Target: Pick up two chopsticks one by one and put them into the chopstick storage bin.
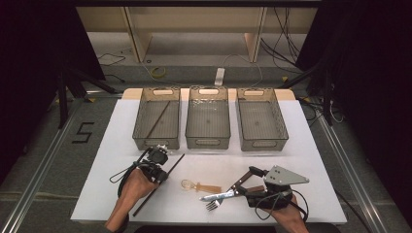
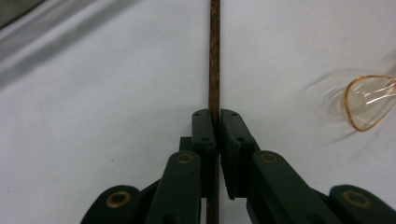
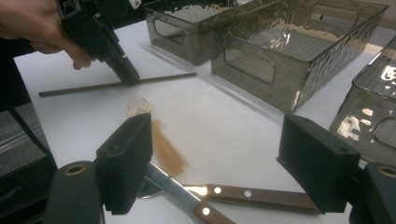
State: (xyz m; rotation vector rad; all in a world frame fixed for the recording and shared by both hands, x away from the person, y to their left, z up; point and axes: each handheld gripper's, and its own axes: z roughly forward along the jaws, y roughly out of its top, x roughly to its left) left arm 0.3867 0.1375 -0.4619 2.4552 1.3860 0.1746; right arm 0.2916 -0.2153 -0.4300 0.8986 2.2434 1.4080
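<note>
A dark brown chopstick [image 1: 167, 171] [image 2: 214, 56] [image 3: 84, 88] lies diagonally on the white table top [image 1: 301, 145]. My left gripper [image 1: 163, 175] [image 2: 217, 123] [image 3: 127, 77] points down at it, shut on its middle. An amber plastic spoon [image 1: 197, 186] [image 2: 369, 100] [image 3: 161, 142] lies just to its right. Farther right lie a wooden-handled fork [image 1: 216, 198] and a second wooden-handled utensil [image 3: 261, 196], their handles crossing. My right gripper [image 1: 248, 180] [image 3: 222, 158] hovers open over those handles with nothing between its fingers.
Three smoky clear bins stand in a row at the back: left [image 1: 156, 141], middle [image 1: 208, 141], right [image 1: 261, 143]. The left bin holds another chopstick [image 1: 158, 119]. Bare table lies between the bins and the utensils. Cables trail on the floor beyond.
</note>
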